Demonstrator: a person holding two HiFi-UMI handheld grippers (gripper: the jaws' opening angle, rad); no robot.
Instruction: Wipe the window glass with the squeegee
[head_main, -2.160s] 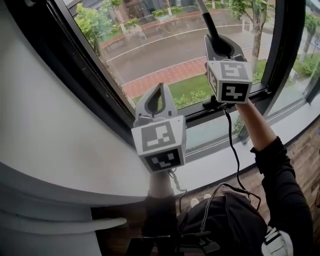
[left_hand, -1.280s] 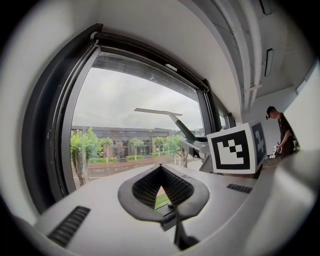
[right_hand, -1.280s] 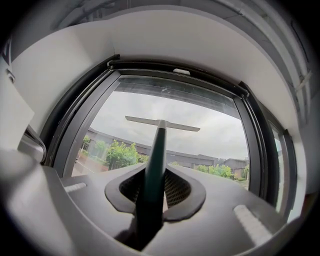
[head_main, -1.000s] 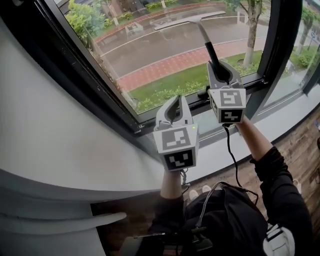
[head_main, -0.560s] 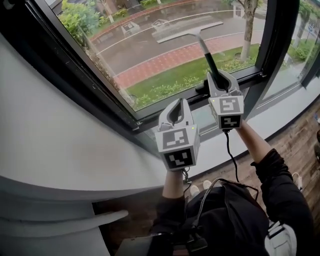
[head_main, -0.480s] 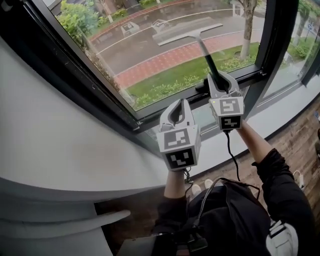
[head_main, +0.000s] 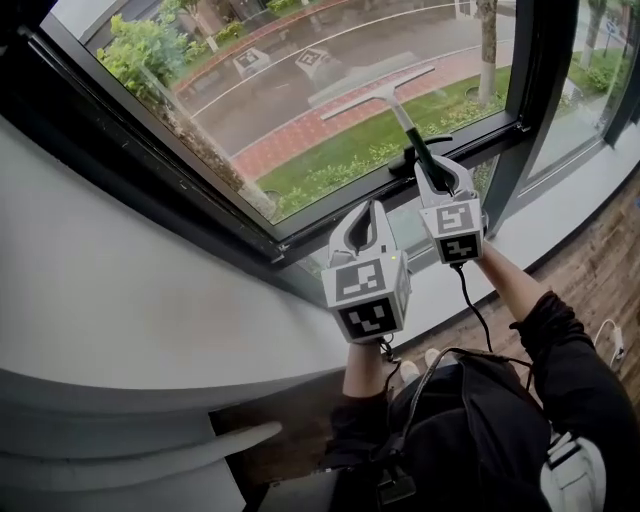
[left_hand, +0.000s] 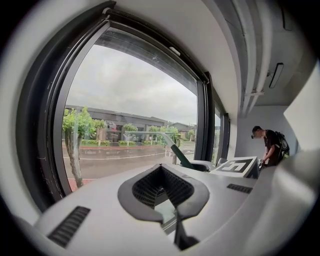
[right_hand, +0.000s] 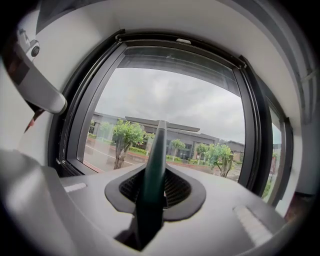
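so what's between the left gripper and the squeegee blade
Head view: only window glass and the dark lower frame lie between left gripper and squeegee blade.

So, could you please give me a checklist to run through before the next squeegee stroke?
1. Right gripper shut on the squeegee handle: ok.
2. Squeegee blade flat against the window glass: cannot tell.
3. Left gripper shut, empty, apart from the squeegee handle: ok.
4. Bare glass between squeegee blade and lower window frame: ok.
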